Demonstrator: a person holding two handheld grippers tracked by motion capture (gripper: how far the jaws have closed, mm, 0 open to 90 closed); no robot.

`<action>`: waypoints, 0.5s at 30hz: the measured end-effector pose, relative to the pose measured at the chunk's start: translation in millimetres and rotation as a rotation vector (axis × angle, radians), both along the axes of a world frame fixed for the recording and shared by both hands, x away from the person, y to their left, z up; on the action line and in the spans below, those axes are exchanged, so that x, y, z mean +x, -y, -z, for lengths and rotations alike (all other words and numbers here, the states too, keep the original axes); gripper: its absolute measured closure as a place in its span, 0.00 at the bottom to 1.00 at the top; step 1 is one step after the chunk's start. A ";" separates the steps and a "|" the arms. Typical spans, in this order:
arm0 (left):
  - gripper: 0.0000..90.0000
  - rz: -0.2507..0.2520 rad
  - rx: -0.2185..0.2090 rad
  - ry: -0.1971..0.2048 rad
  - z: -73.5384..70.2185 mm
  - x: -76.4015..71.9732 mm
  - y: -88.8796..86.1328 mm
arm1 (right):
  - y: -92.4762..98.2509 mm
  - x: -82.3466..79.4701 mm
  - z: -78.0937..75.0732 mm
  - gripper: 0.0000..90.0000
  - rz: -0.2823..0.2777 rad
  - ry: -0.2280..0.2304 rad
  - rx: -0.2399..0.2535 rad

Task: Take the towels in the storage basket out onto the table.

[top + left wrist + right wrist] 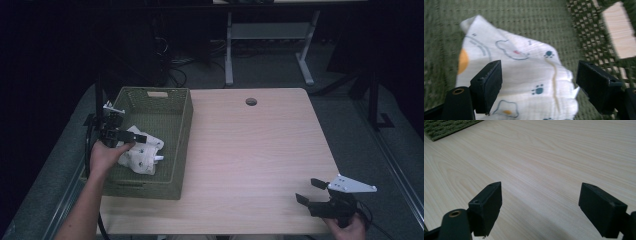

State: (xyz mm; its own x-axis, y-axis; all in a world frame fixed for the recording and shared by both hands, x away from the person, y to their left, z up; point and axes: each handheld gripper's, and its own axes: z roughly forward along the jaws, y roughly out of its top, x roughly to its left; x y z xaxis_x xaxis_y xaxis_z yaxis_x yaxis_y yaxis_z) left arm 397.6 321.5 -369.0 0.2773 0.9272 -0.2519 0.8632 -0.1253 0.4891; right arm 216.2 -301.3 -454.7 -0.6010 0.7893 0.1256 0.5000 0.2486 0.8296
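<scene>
L hand-held gripper (537, 82) wide open over printed cloth (524, 75) in green basket (182, 130)

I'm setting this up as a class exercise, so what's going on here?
A person is working at a wooden table with a gripper in each hand. The left gripper hangs open over a white printed cloth lying in a green woven basket, jaws on either side of the cloth but not closed on it. The right gripper is open above bare tabletop, holding nothing.
</scene>
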 end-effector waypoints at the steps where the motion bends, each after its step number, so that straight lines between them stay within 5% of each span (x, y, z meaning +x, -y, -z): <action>1: 0.23 0.000 0.000 0.000 0.0 0.0 0.0 | 0.0 0.0 0.0 0.20 0.000 0.000 0.000; 15: 0.24 -0.029 0.088 -0.091 12.1 6.9 0.7 | -0.6 -0.1 -0.1 0.20 -0.007 0.002 0.001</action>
